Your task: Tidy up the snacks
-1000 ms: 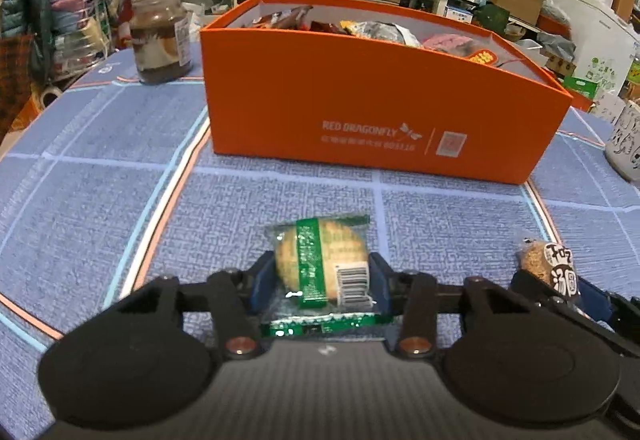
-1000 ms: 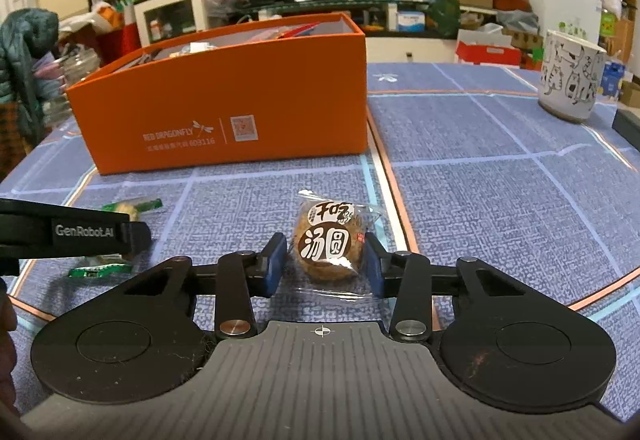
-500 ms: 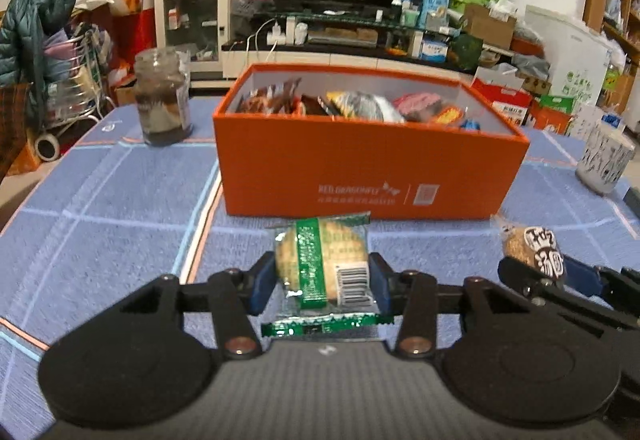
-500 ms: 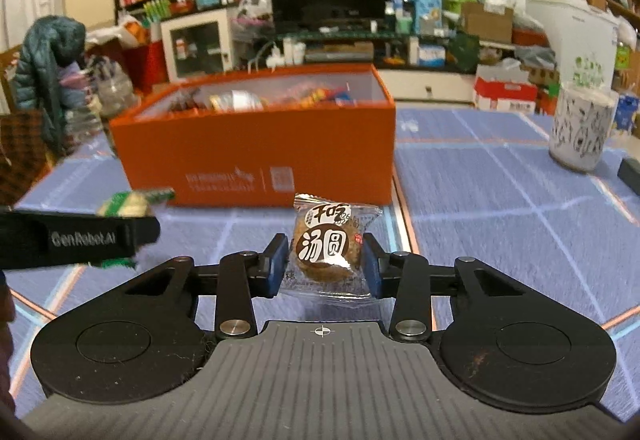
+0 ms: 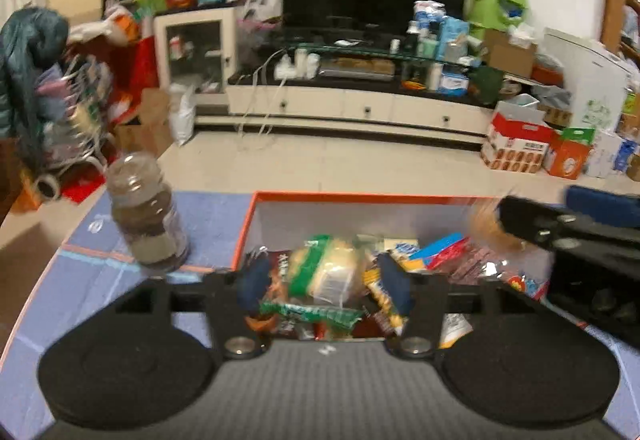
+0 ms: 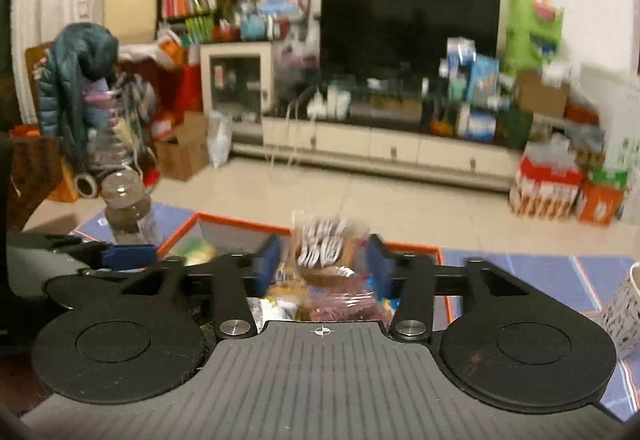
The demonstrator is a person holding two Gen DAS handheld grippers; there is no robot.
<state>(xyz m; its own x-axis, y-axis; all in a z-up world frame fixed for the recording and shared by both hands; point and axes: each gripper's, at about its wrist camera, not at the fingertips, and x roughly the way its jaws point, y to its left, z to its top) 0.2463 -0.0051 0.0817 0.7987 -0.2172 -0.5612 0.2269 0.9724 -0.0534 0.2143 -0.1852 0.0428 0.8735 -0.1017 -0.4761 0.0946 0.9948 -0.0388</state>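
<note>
While both hand-held grippers' jaws are opening over the orange box (image 5: 280,200), the green-wrapped biscuit (image 5: 324,276) is seen released between the left hand-held gripper (image 5: 324,286), the brown snack (image 6: 324,246) between the right hand-held gripper (image 6: 323,264).

A table covered by a blue cloth (image 5: 100,280) with white and orange lines carries the orange box (image 5: 360,196), open at the top and full of wrapped snacks. To the box's left stands a glass jar (image 5: 146,216) with dark contents. Well to the box's right stands a white patterned cup (image 6: 624,304).
</note>
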